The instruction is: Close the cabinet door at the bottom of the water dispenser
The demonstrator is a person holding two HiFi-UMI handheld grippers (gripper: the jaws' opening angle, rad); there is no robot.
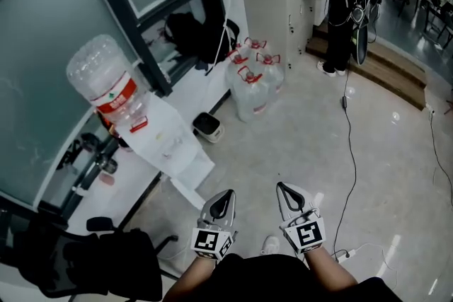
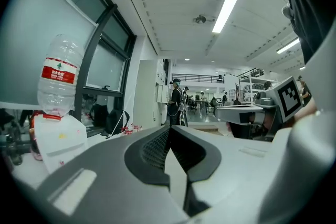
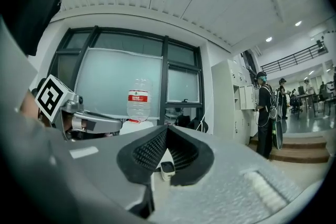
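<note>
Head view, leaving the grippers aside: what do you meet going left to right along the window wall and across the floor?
water dispenser topped by its upturned bottle → small white bin → cluster of water jugs → standing person in dark clothes

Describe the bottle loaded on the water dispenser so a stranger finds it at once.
Along the dark-framed window wall stands a white water dispenser. The bottle sits neck-down on its top, clear, with a red label band. The other clear jugs stand upright on the floor farther along the wall, with red tops.
</note>
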